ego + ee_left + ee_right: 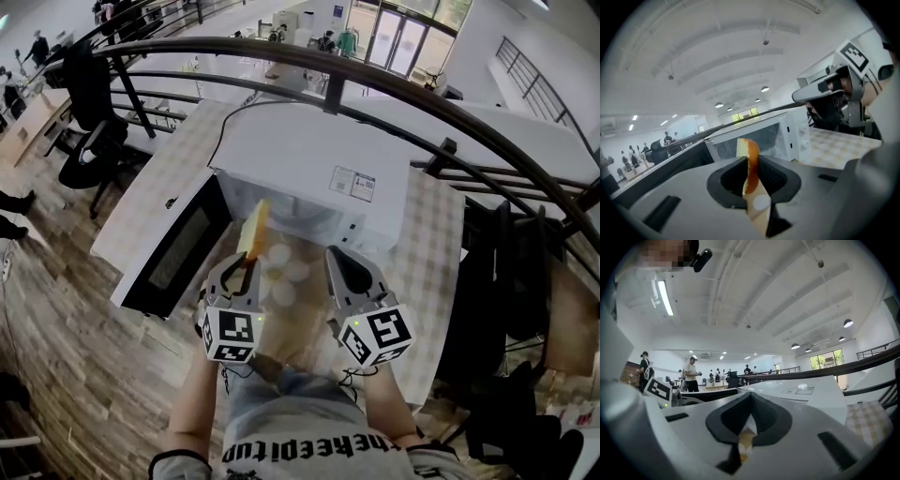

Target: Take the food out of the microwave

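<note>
The left gripper (246, 267) has its jaws closed narrowly on the food slice (253, 230), pinching its lower part so that it stands on edge. The slice is lifted in front of the open microwave (309, 159), outside its cavity. Just beside it, the right gripper (342, 258) has its jaws pressed together with nothing between them. The microwave's dark door (173, 248) is swung open on the left, close to the left gripper.

The slice is thin and flat, with a pale face and an orange-brown rim, rounded at the top in the left gripper view (750, 157).

The microwave sits on a surface (431, 253) with a pale checked cover. Behind it runs a dark curved railing (375, 75). To the left are a wooden floor (56, 319) and an office chair (89, 141), with people further off in a bright hall.
</note>
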Demonstrator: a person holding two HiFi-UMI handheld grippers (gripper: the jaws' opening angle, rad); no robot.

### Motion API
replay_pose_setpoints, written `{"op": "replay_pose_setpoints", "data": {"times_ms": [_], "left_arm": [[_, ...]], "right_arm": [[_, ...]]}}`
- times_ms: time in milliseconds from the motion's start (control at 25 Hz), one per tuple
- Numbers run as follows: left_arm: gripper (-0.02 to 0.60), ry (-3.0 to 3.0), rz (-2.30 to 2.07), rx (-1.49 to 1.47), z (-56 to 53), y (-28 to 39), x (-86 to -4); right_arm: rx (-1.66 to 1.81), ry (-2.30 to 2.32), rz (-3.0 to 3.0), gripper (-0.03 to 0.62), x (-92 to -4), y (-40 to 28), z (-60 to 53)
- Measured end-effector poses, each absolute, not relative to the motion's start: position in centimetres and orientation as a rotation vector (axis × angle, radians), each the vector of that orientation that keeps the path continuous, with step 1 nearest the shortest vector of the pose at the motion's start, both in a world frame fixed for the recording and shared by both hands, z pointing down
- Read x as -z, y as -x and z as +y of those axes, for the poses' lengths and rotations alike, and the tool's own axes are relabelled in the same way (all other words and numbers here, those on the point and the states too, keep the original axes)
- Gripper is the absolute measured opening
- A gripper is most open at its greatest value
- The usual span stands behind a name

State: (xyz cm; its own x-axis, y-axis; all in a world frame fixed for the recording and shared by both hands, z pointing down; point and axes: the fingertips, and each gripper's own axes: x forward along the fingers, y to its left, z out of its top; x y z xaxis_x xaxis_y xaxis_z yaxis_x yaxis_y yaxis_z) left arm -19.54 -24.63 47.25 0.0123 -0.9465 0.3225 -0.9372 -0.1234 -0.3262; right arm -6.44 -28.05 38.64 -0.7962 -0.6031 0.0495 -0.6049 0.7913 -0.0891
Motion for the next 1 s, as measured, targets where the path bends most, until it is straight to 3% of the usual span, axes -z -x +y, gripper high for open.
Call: {"op": "replay_pose_setpoints", "data": {"times_ms": [1000], "left_arm": [[0.067, 2.227, 2.244, 0.146, -20.7, 20.4, -38.0]], "right_arm": [[-0.089, -1.060, -2.997, 0.005, -35.7, 4.7, -27.0]]}}
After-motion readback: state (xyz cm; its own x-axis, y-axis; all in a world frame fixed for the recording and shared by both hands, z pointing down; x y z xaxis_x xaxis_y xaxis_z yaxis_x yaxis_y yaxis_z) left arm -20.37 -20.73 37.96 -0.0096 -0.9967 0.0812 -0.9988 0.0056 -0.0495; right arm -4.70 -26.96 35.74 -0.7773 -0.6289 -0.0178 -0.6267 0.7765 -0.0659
